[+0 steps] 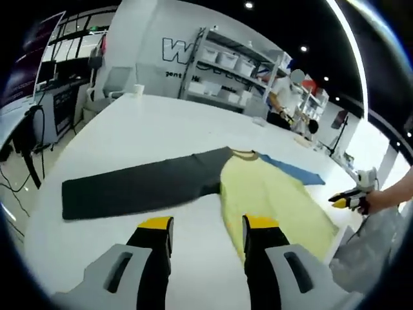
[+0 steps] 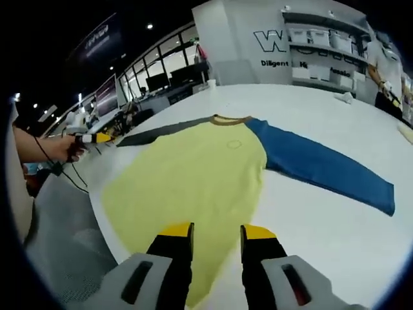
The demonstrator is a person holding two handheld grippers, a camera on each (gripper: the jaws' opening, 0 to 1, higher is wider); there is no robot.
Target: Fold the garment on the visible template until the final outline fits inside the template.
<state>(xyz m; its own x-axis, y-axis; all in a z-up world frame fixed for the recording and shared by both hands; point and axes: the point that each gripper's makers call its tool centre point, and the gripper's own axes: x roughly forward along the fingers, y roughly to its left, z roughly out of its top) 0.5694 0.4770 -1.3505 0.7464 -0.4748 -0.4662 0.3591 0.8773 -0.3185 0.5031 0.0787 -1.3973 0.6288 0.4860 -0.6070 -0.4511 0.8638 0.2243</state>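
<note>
wall lettering (image 2: pixel 274 42) cut off by shelving (image 2: pixel 326 55), template indiscernible

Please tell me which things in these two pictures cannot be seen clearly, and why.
- Template: no outline can be made out on the white table in either view.
- Dark sleeve: in the right gripper view its far end is hidden behind the person's hand.
- Shirt hem: in the right gripper view the right gripper covers part of it.
- Wall lettering: the shelves hide part of it.

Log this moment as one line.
shirt: flat, unfolded on table | sleeves: spread out | left gripper: open, empty | right gripper: open, over hem
</note>
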